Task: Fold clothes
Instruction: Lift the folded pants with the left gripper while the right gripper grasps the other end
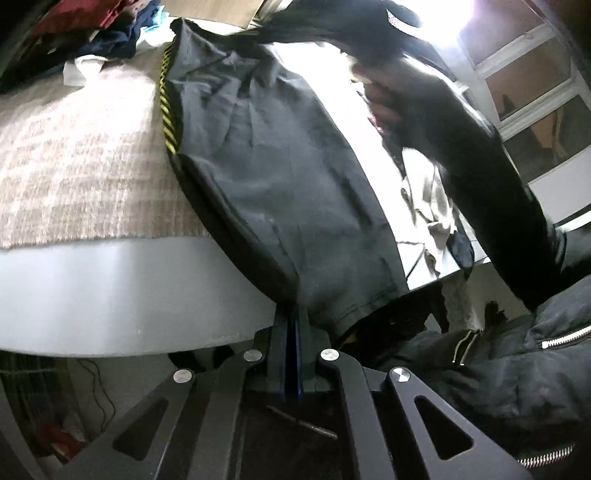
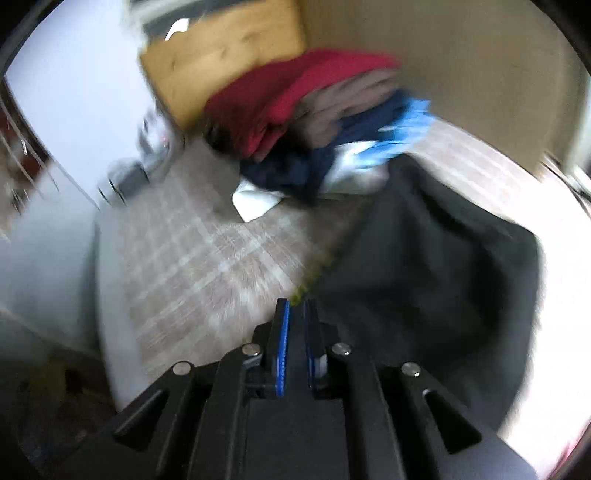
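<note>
A dark grey garment point(image 1: 266, 155) with a yellow-and-black striped trim point(image 1: 168, 110) lies stretched over the checked bed cover point(image 1: 74, 162). My left gripper point(image 1: 291, 314) is shut on its near corner at the bed's edge. In the blurred right wrist view, my right gripper point(image 2: 297, 306) has its jaws almost together, pinching the same dark garment point(image 2: 424, 258) at its yellow-trimmed edge. The person's dark-sleeved arm point(image 1: 443, 122) reaches over the garment's far end.
A pile of red, navy, grey, blue and white clothes point(image 2: 325, 125) sits at the far end of the bed, also visible in the left wrist view point(image 1: 103, 33). A wooden headboard point(image 2: 221, 51) stands behind it. A window point(image 1: 528, 81) is at right.
</note>
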Motion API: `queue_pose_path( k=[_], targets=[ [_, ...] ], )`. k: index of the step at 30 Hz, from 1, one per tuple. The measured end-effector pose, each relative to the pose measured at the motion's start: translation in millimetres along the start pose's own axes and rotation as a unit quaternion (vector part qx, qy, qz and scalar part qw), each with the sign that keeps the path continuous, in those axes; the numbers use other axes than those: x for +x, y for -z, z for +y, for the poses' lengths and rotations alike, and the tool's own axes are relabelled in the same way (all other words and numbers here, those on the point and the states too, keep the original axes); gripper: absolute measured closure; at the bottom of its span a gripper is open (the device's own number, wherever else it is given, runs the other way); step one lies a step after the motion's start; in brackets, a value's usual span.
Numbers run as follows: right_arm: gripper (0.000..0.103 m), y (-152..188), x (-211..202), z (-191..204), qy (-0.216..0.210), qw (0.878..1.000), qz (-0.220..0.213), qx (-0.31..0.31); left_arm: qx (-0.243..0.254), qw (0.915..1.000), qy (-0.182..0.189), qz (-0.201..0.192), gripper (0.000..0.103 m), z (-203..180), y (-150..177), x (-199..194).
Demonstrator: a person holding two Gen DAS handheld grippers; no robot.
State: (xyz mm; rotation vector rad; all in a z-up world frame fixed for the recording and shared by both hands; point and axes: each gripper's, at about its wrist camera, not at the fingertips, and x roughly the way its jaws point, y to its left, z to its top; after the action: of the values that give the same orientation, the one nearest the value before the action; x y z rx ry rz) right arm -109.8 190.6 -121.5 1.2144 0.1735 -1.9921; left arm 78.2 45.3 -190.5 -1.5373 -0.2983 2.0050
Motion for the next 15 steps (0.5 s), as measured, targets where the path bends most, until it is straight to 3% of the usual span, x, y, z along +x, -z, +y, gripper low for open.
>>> queue_pose_path(
  k=[3, 5, 9, 13, 15],
  targets=[
    [0.091, 61.2, -53.2, -19.2, 0.042, 0.998, 0.002, 0.040, 0.007, 0.9999, 0.007, 0.003, 0.101, -1.7, -5.0, -1.0],
    [0.089, 119.7, -76.5, -22.5, 0.065, 0.994, 0.026, 0.083, 0.011, 0.9999, 0.009, 0.007, 0.101, -3.8, -7.6, -0.7],
    [0.089, 216.4, -83.0, -3.8, 0.053, 0.980, 0.061, 0.181, 0.021, 0.9996, 0.009, 0.019, 0.101, -9.2, -12.6, 0.3],
    [0.086, 255.1, -78.4, 21.2, 0.037, 0.972, 0.061, 0.223, 0.029, 0.9992, 0.005, 0.026, 0.101, -10.4, -14.4, 0.2],
    [0.075, 255.8, -73.7, 26.4, 0.039, 0.972, 0.056, 0.223, 0.030, 0.9992, 0.005, 0.027, 0.101, -9.6, -13.7, 0.4]
  ],
)
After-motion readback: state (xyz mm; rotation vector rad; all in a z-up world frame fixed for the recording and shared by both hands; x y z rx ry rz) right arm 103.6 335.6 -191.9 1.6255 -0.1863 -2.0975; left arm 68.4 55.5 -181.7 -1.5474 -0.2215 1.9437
